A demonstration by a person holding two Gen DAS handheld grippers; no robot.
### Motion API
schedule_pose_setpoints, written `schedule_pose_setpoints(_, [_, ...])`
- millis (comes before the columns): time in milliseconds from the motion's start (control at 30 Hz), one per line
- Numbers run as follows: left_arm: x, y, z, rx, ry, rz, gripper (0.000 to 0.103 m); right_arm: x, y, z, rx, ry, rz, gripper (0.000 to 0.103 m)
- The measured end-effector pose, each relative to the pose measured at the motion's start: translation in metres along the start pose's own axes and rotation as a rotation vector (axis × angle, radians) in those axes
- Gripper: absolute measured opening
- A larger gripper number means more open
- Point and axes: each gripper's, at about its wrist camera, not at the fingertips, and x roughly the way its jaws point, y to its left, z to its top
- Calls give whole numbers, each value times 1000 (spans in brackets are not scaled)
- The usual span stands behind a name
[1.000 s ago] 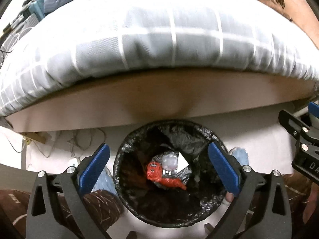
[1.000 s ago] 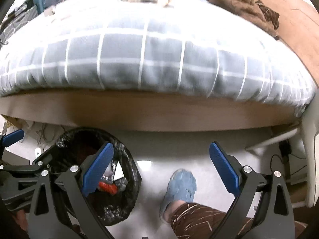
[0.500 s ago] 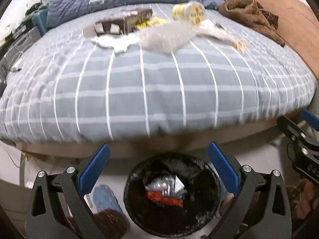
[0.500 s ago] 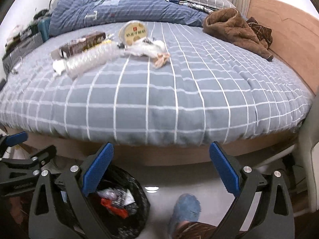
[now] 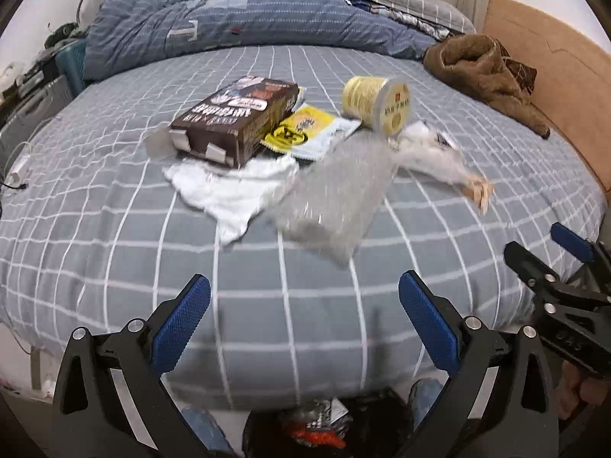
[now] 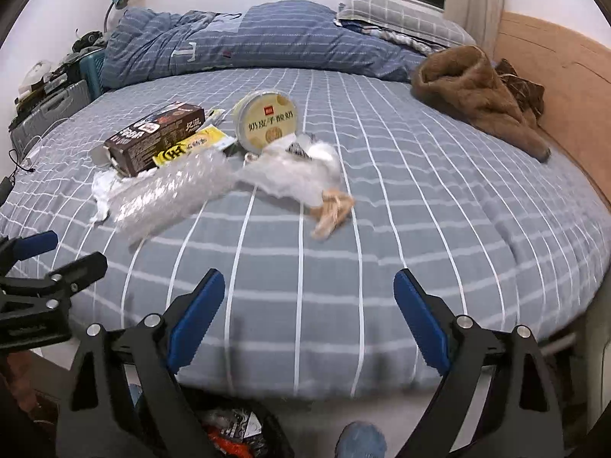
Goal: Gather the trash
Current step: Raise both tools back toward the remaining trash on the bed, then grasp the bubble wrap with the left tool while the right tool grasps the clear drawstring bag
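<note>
While both hand-held grippers [image 5: 303, 316] [image 6: 309, 305] gape empty, litter clusters mid-bed [image 5: 114, 229]; bin [image 5: 267, 435] below.

Both hand-held grippers have lifted from over the trash bin [image 5: 324, 435] to face the litter on the bed [image 5: 114, 252], the right hand-held gripper [image 6: 309, 324] narrowing slightly, empty.

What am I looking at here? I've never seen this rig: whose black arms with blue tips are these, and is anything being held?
No robot: a person holds a two-finger gripper in each hand, each with a fisheye camera looking along its fingers. One picture is from the left gripper, the other from the right gripper. Both are open and empty; the right's jaws have just been closing slightly. On the checked bed lie trash: a brown carton, yellow packet, round yogurt tub, white tissue, bubble wrap. The trash bin sits below.
</note>
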Motion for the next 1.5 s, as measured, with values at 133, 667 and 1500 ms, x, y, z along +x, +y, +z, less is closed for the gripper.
schedule_pose_setpoints(133, [15,-8,16,22,30,-5,97,21,-4,21,8,7,1,81])
schedule_pose_setpoints(667, [79,-31,65,84,113,-8,85,91,-15,78,70,43,36,80])
schedule_pose_setpoints(1500, [96,-37,59,152,91,39,45,139,-5,82,51,137,22,49])
